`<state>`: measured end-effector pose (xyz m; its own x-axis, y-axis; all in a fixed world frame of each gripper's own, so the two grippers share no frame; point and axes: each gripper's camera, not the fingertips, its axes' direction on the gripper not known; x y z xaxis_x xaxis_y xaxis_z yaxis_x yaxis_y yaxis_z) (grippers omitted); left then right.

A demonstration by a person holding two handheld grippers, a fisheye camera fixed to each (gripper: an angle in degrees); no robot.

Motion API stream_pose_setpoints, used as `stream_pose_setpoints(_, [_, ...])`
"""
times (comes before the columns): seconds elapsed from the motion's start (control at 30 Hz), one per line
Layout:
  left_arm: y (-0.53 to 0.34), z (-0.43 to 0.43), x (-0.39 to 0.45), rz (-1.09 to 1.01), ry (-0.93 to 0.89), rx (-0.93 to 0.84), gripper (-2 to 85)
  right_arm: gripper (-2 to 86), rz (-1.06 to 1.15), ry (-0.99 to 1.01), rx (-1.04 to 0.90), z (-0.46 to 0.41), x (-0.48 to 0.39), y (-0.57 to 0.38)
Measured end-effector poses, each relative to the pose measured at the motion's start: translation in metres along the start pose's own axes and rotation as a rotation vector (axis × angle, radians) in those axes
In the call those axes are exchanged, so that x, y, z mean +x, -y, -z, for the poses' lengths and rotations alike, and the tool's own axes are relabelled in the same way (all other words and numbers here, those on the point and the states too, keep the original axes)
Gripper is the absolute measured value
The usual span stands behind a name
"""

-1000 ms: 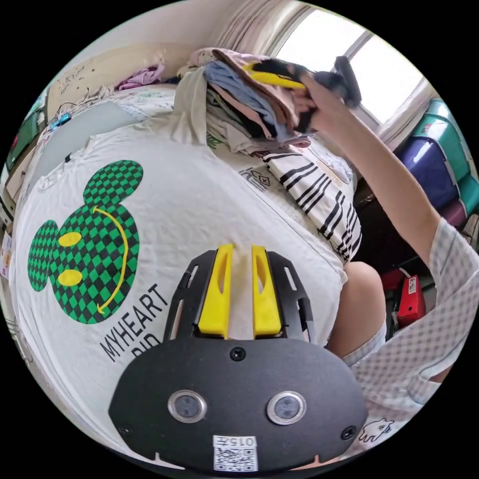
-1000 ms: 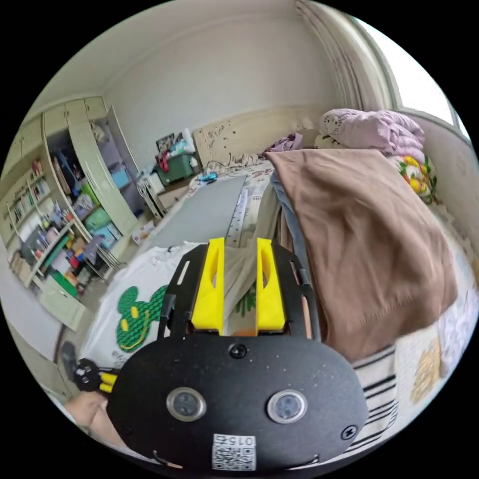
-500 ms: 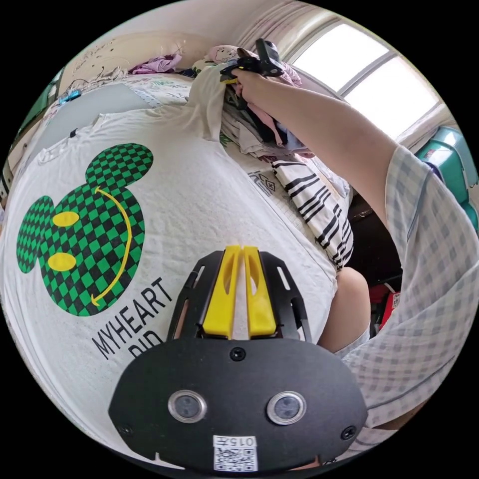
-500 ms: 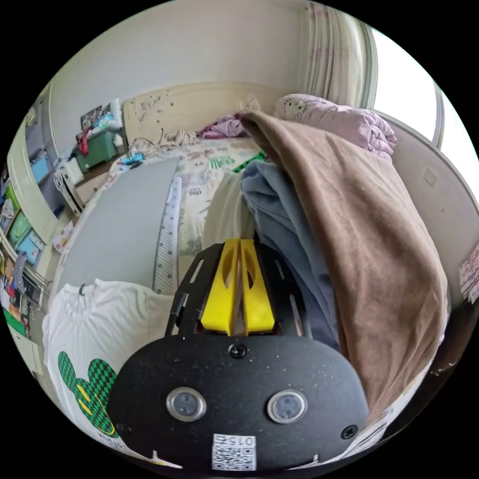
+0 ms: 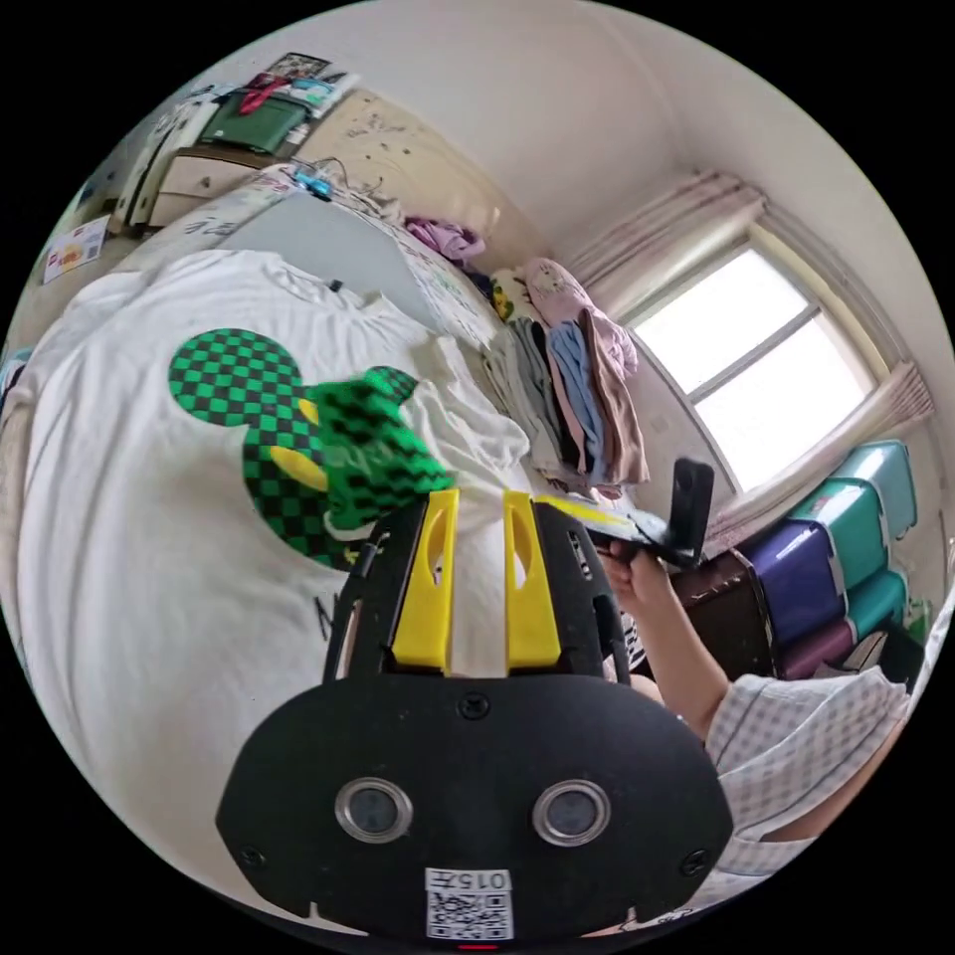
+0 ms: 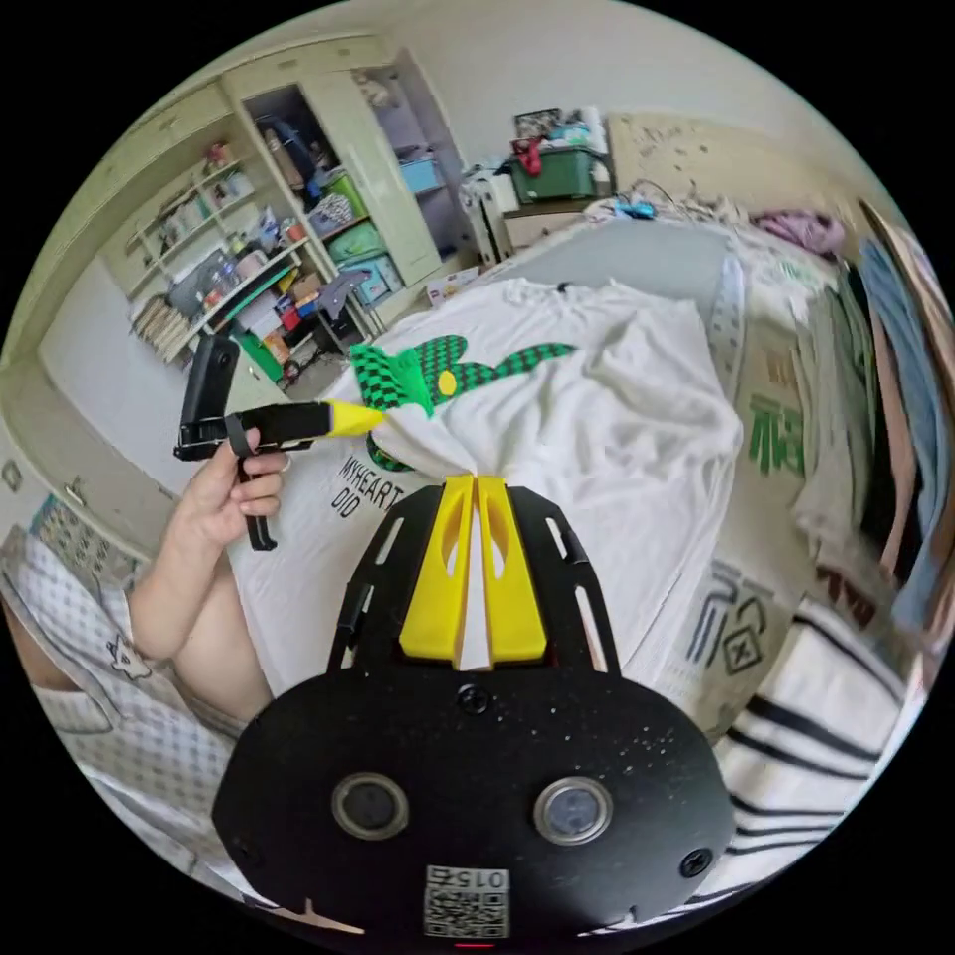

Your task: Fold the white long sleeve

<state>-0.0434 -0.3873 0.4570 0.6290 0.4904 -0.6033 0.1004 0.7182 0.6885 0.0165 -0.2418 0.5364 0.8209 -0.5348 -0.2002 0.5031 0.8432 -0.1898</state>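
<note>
White long sleeve [image 5: 149,557] now lies bunched on the bed, its bottom part lifted and folded over the green checkered print [image 5: 298,438]; half a second ago it lay flat with the whole print and the letters in view. In the left gripper view the garment's collar points to the upper left, toward the headboard, and the long axis runs from there down to the left gripper [image 5: 476,507]. Its yellow jaws stand a little apart with white cloth between them; I cannot tell for sure if both press on it. To the right, the right gripper [image 5: 587,517] has come down from the clothes pile [image 5: 567,398], where it was before, to just beside the left one.

In the right gripper view, at the left, a hand [image 6: 224,492] holds the left gripper [image 6: 353,418], whose tip touches the raised green cloth. In the middle, the right gripper [image 6: 476,487] has its jaws almost together, pinching a gathered fold of the white long sleeve [image 6: 597,438]. At the right stands the clothes pile [image 6: 875,398].
</note>
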Motion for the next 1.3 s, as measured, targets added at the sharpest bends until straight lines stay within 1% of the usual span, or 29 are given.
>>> stream_pose_setpoints(0.07, [0.000,0.005,-0.007,0.007,0.016,-0.004,8.5,-0.6,0.001,0.023,0.067,0.010,-0.002,-0.008])
stream_pose_setpoints(0.13, [-0.001,0.014,-0.009,0.000,0.062,0.017,9.2,-0.5,0.022,-0.029,0.098,0.015,-0.010,-0.012])
stream_pose_setpoints(0.23, [-0.005,0.042,-0.003,-0.043,0.149,0.122,10.6,-0.7,0.100,-0.142,0.059,0.002,-0.021,-0.020])
stream_pose_setpoints(0.3, [-0.008,0.062,0.000,-0.071,0.302,0.198,13.0,-0.9,0.131,-0.130,0.004,-0.010,-0.020,-0.023])
stream_pose_setpoints(0.33, [-0.007,0.063,-0.002,-0.069,0.330,0.203,13.8,-0.9,0.136,-0.117,-0.011,-0.012,-0.020,-0.022])
stream_pose_setpoints(0.37, [-0.002,0.060,-0.009,-0.063,0.326,0.179,15.9,-0.9,0.157,-0.098,-0.041,-0.014,-0.020,-0.020])
stream_pose_setpoints(0.4, [0.003,0.053,-0.019,-0.051,0.270,0.130,17.2,-0.9,0.185,-0.094,-0.076,-0.015,-0.022,-0.018])
stream_pose_setpoints(0.47, [0.007,0.040,-0.032,-0.021,0.196,0.098,17.7,-0.9,0.209,-0.116,-0.103,-0.015,-0.024,-0.017])
stream_pose_setpoints(0.53, [0.011,0.025,-0.042,0.006,0.175,0.077,17.4,-0.7,0.168,-0.089,-0.088,-0.009,-0.018,-0.016])
stream_pose_setpoints(0.57, [0.015,0.015,-0.047,-0.005,0.204,0.035,16.9,-0.5,0.129,-0.042,-0.049,-0.001,-0.011,-0.017])
stream_pose_setpoints(0.6, [0.017,0.008,-0.050,-0.016,0.257,-0.009,14.6,-0.1,0.095,0.023,0.010,0.009,-0.002,-0.020])
stream_pose_setpoints(0.63, [0.017,0.007,-0.051,-0.007,0.254,-0.024,13.4,0.2,0.083,0.057,0.041,0.014,0.003,-0.021])
stream_pose_setpoints(0.67, [0.015,0.007,-0.051,-0.022,0.210,-0.024,9.5,1.1,0.067,0.097,0.097,0.022,0.011,-0.026])
stream_pose_setpoints(0.7, [0.011,0.010,-0.045,-0.051,0.178,-0.002,7.0,2.2,0.031,0.081,0.142,0.028,0.018,-0.029])
stream_pose_setpoints(0.77, [0.006,0.015,-0.034,-0.086,0.169,0.004,5.4,5.6,-0.037,0.007,0.192,0.034,0.024,-0.034])
stream_pose_setpoints(0.8, [0.003,0.020,-0.023,-0.135,0.162,0.009,4.8,7.0,-0.045,-0.009,0.217,0.036,0.025,-0.037])
stream_pose_setpoints(0.87, [-0.004,0.027,-0.006,-0.220,0.146,0.000,4.0,8.4,-0.032,0.033,0.236,0.035,0.024,-0.040])
stream_pose_setpoints(0.93, [-0.010,0.032,0.010,-0.318,0.133,-0.058,3.6,10.1,-0.008,0.112,0.234,0.029,0.022,-0.040])
stream_pose_setpoints(0.97, [-0.015,0.033,0.019,-0.366,0.108,-0.118,3.6,11.3,0.016,0.147,0.229,0.025,0.019,-0.040])
stream_pose_setpoints(1.0, [-0.021,0.034,0.024,-0.402,0.068,-0.168,3.7,12.4,0.036,0.156,0.218,0.020,0.015,-0.040])
stream_pose_setpoints(1.07, [-0.028,0.038,0.024,-0.409,0.057,-0.202,4.4,13.7,0.069,0.151,0.187,0.014,0.008,-0.038])
stream_pose_setpoints(1.13, [-0.031,0.043,0.017,-0.371,0.079,-0.218,6.0,13.4,0.124,0.164,0.155,0.011,0.000,-0.038])
stream_pose_setpoints(1.17, [-0.030,0.047,0.010,-0.335,0.084,-0.209,7.4,11.1,0.162,0.186,0.129,0.009,-0.004,-0.039])
stream_pose_setpoints(1.23, [-0.028,0.056,-0.003,-0.264,0.057,-0.178,9.3,5.9,0.218,0.233,0.077,0.004,-0.011,-0.042])
stream_pose_setpoints(1.3, [-0.027,0.064,-0.014,-0.203,-0.029,-0.152,12.2,2.4,0.230,0.241,0.035,-0.005,-0.020,-0.046])
